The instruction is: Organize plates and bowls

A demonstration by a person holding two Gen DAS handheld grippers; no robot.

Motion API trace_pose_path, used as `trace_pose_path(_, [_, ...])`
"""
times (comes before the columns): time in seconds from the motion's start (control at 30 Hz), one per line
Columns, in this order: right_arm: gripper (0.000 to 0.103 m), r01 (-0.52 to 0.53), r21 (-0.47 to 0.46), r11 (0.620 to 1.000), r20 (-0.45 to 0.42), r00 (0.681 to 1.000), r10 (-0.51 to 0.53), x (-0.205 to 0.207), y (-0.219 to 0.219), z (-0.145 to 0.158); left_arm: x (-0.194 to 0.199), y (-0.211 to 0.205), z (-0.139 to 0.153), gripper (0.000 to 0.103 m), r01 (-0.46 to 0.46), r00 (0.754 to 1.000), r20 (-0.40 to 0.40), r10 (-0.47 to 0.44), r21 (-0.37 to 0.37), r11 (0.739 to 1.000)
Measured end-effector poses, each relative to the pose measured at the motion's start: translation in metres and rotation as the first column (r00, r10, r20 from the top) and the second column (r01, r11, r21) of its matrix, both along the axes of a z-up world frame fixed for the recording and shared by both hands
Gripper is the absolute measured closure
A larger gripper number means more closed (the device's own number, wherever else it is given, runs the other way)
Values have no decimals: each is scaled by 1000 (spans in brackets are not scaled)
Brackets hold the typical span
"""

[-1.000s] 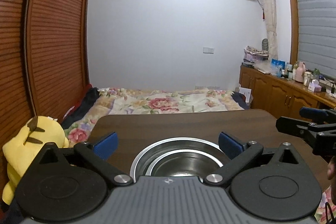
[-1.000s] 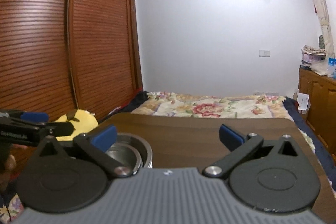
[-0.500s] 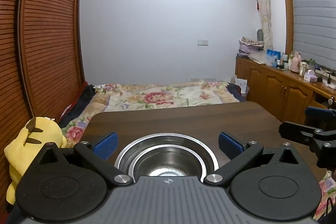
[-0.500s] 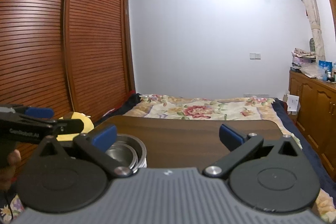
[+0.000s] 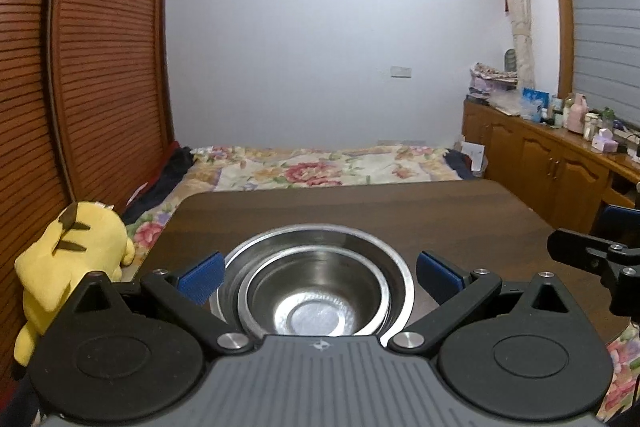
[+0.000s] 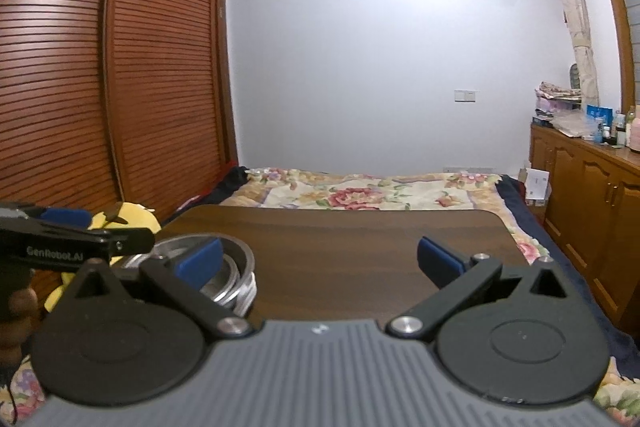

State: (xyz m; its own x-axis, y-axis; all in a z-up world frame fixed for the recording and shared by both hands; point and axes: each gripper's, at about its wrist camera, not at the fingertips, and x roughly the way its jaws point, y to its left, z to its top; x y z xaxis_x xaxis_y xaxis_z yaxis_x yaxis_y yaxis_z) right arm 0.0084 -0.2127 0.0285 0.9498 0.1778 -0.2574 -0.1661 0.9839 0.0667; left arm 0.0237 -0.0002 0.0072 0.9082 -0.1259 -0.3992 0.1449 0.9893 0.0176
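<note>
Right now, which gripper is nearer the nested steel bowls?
Left. The left gripper is open, its fingers flanking the nested steel bowls, which sit centred between them. The right gripper is open over bare table, with the bowls off beside its left finger.

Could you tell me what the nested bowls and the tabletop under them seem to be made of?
The two nested silver bowls look like polished stainless steel: bright mirror-like reflections. The dark brown table looks like wood or wood-grain laminate: streaked grain, low sheen.
</note>
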Motion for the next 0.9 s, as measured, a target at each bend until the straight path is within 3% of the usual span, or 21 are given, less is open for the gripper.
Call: trace_pose_path(0.9, [0, 90, -37, 995, -112, 989, -94, -2, 0, -40, -16, -10, -46, 0, -13, 997, -69, 15, 30, 999])
